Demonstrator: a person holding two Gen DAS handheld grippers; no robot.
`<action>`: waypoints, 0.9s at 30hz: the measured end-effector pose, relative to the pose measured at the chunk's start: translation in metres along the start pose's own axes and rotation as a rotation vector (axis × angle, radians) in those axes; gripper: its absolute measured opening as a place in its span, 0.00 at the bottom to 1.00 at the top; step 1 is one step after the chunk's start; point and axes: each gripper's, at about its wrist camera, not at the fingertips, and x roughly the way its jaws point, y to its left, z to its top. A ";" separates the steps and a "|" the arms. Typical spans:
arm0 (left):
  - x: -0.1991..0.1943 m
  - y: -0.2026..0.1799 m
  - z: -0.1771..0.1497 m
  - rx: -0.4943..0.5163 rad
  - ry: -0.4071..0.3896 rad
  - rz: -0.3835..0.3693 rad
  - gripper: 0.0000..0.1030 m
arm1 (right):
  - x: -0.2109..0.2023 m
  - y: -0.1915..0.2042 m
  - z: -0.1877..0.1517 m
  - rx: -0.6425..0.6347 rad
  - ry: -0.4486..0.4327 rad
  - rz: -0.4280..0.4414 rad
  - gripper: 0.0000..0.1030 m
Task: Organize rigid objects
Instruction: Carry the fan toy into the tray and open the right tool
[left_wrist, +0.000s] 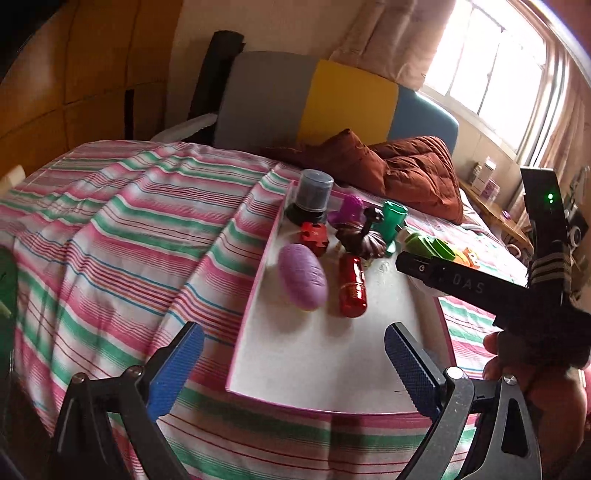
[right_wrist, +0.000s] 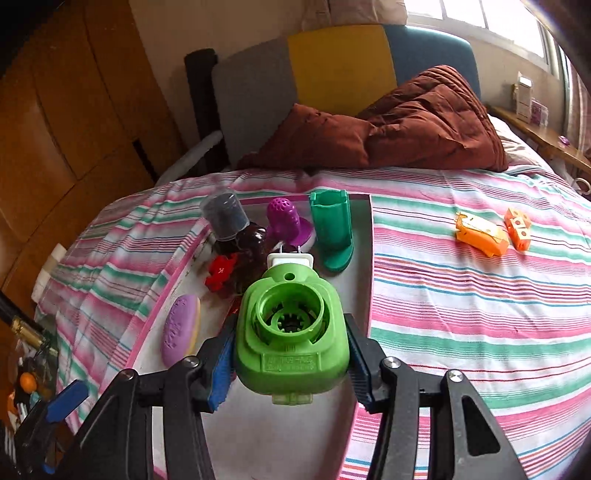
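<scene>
Green plastic housing (right_wrist: 291, 332) is clamped in my right gripper (right_wrist: 291, 354) above the white pink-rimmed tray (right_wrist: 364, 258); placement step. Next: lower, release onto bare tray. My left gripper (left_wrist: 293, 365) hovers spread, empty.

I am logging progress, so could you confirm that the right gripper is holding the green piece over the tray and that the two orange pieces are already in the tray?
Not quite: the right wrist view shows the right gripper clamping the green piece over the tray, but the two orange pieces lie on the striped bedsheet.
</scene>
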 end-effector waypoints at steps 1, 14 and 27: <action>0.000 0.003 0.001 -0.011 0.001 0.004 0.96 | 0.002 0.003 -0.001 -0.003 -0.003 -0.019 0.51; -0.005 0.019 0.002 -0.073 -0.014 0.007 0.96 | 0.032 0.006 0.006 0.045 0.040 -0.204 0.52; -0.003 0.012 -0.002 -0.057 0.005 -0.009 0.96 | -0.016 -0.013 -0.011 0.062 -0.024 -0.039 0.52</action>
